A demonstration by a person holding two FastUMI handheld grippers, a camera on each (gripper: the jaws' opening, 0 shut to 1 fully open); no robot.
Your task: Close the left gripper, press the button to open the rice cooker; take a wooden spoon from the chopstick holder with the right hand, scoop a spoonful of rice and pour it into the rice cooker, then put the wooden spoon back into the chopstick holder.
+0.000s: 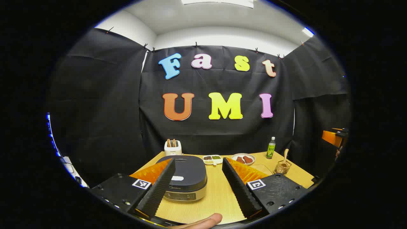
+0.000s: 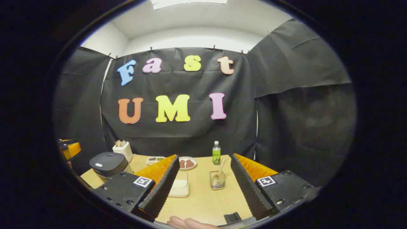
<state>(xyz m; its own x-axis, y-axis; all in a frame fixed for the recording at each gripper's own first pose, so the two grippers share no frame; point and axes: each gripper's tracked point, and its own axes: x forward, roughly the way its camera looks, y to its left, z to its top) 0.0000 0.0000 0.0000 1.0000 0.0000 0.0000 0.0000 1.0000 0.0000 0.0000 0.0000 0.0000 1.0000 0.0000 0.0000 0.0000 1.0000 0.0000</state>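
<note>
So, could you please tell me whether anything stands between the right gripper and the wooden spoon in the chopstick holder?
Nothing visible does. In the right gripper view the right gripper is open, and the wooden spoon stands in the chopstick holder straight ahead, with bare table between. The rice container sits off to the left of that path.

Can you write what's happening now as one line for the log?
left hand-held gripper: open | right hand-held gripper: open | dark-lidded rice cooker: closed | wooden spoon: in wire chopstick holder
</note>
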